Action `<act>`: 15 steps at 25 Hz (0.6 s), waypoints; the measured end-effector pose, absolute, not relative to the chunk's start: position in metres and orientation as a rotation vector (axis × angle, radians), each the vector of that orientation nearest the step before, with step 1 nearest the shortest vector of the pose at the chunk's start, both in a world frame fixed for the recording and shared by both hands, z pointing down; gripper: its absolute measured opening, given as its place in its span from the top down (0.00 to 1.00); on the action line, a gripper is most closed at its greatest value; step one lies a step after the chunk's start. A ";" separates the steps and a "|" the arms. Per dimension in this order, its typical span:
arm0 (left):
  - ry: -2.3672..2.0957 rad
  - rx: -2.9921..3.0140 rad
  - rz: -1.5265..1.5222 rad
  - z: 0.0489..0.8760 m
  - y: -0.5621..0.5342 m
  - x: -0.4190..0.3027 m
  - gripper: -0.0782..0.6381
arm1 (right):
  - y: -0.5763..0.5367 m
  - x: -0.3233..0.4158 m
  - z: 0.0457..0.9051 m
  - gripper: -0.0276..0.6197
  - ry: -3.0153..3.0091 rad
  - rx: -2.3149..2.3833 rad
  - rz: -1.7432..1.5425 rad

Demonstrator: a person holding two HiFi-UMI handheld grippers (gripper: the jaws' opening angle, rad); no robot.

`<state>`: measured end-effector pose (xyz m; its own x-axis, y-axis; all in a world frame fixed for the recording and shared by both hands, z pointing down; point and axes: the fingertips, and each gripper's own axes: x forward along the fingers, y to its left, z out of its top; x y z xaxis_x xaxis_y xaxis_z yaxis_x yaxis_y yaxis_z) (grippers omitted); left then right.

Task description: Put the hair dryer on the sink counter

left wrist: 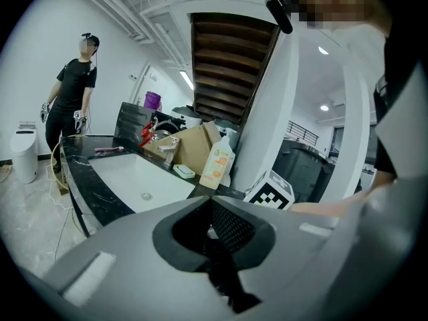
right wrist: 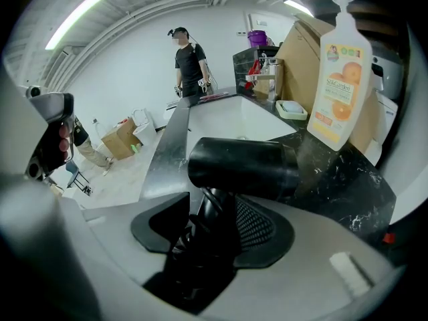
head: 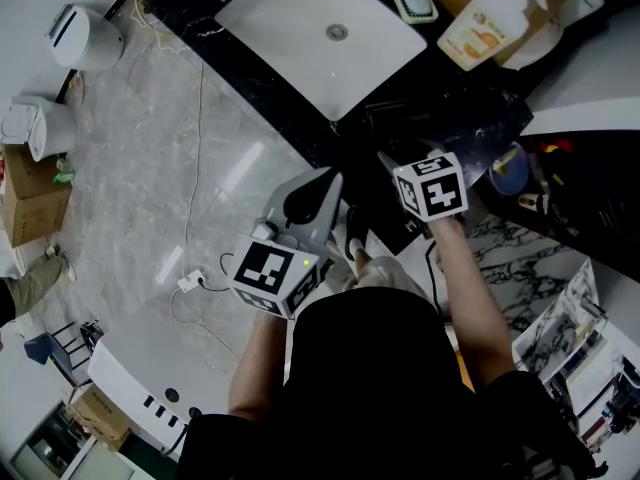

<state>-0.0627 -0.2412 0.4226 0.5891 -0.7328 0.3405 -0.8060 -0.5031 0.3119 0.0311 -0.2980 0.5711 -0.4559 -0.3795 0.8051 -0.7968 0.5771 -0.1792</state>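
Note:
In the right gripper view the black hair dryer (right wrist: 244, 166) has its barrel lying crosswise just above the dark marble sink counter (right wrist: 334, 179). Its handle runs down between the jaws of my right gripper (right wrist: 214, 221), which is shut on it. The head view shows this gripper (head: 395, 168) over the counter's front edge (head: 270, 88), right of the white basin (head: 300, 38); the dryer is lost against the black stone there. My left gripper (head: 318, 193) hangs over the floor beside it. It (left wrist: 214, 238) is shut, with a thin black thing, seemingly the dryer's cord, pinched between its pads.
An orange soap bottle (head: 490, 23) and a soap dish (head: 413, 1) stand behind the basin. A blue cup (head: 510, 171) sits at the right. A person (left wrist: 73, 92) stands at the counter's far end. A white cable (head: 195, 128) and cardboard boxes (head: 30, 203) lie on the floor.

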 end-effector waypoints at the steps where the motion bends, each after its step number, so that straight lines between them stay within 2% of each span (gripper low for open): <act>1: -1.236 2.383 0.229 0.422 -0.240 -0.063 0.89 | -0.298 0.031 0.569 0.61 -2.071 0.936 0.713; 15: -1.281 2.394 0.247 0.412 -0.219 -0.050 0.89 | -0.287 0.042 0.531 0.65 -2.181 0.960 0.680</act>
